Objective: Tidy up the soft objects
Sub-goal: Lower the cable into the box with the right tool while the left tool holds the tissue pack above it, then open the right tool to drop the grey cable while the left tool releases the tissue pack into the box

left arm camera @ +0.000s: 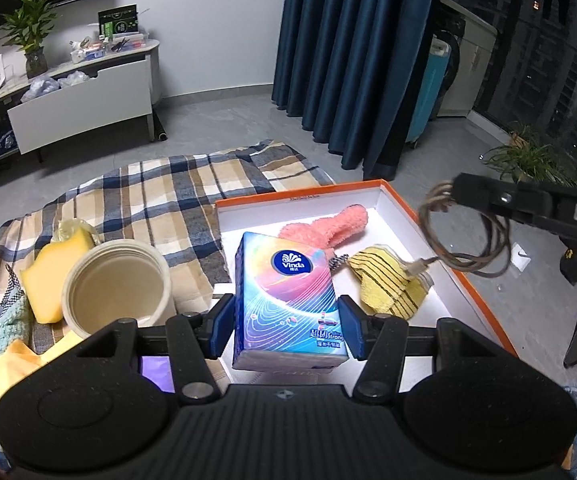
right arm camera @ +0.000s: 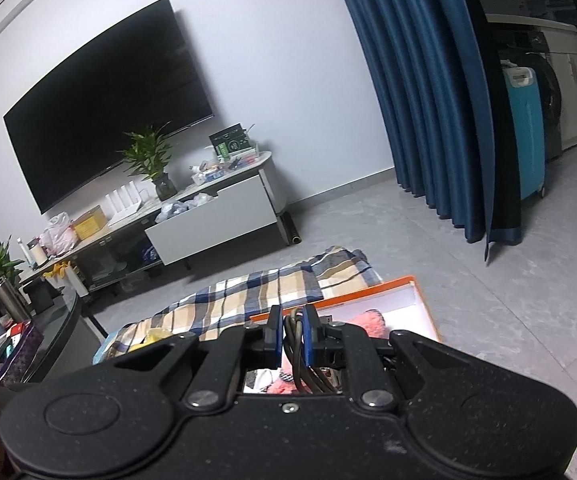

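Observation:
My left gripper (left arm camera: 286, 330) is shut on a colourful Vinda tissue pack (left arm camera: 288, 300), held over the near end of the orange-rimmed white box (left arm camera: 440, 232). In the box lie a pink fluffy cloth (left arm camera: 328, 226) and a yellow striped cloth (left arm camera: 388, 284). My right gripper (right arm camera: 291, 338) is shut on a coil of brown cord (right arm camera: 294, 340). In the left wrist view the right gripper (left arm camera: 454, 190) holds the cord coil (left arm camera: 464, 236) above the box's right edge. The pink cloth (right arm camera: 372, 320) also shows in the right wrist view.
On the plaid blanket (left arm camera: 176, 196) left of the box stand a beige round container (left arm camera: 116, 284), a yellow sponge (left arm camera: 54, 268), a light blue fluffy cloth (left arm camera: 10, 328) and a yellow cloth (left arm camera: 8, 364). A TV stand (right arm camera: 208, 220) and blue curtains (right arm camera: 420, 100) stand behind.

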{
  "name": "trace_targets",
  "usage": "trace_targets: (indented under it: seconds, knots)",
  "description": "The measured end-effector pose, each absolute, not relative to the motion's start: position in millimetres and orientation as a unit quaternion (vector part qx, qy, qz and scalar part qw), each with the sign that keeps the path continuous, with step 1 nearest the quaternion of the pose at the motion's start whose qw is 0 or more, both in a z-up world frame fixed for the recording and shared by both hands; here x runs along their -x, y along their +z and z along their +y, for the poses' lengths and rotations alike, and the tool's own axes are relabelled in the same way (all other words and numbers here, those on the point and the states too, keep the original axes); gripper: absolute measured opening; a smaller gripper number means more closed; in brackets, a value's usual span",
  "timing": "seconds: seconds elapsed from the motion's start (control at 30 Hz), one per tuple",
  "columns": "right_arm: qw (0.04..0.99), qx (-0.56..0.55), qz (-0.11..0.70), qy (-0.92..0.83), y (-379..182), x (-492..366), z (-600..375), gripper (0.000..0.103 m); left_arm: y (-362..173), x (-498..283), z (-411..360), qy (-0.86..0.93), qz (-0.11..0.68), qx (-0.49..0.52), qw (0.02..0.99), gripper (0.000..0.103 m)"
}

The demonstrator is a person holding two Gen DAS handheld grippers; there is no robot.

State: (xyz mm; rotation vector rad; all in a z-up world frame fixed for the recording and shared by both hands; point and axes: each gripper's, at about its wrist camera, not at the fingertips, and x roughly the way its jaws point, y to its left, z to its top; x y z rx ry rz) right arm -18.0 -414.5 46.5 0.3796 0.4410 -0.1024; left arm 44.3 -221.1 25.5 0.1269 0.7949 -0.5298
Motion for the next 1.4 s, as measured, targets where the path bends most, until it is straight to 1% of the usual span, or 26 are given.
trace_targets:
  seconds: [0.53,1.4]
  knots:
    - [0.956,-0.192,0.210,-0.067,48,27,-429,0.013,44,-57,-198,-0.229,0.367,-0.028,0.901,0.056]
    - [0.954,-0.191,0.220,-0.064,42,14,-438,0.013,14,-39,-240,-0.279,0.396,-0.058,0.873,0.056]
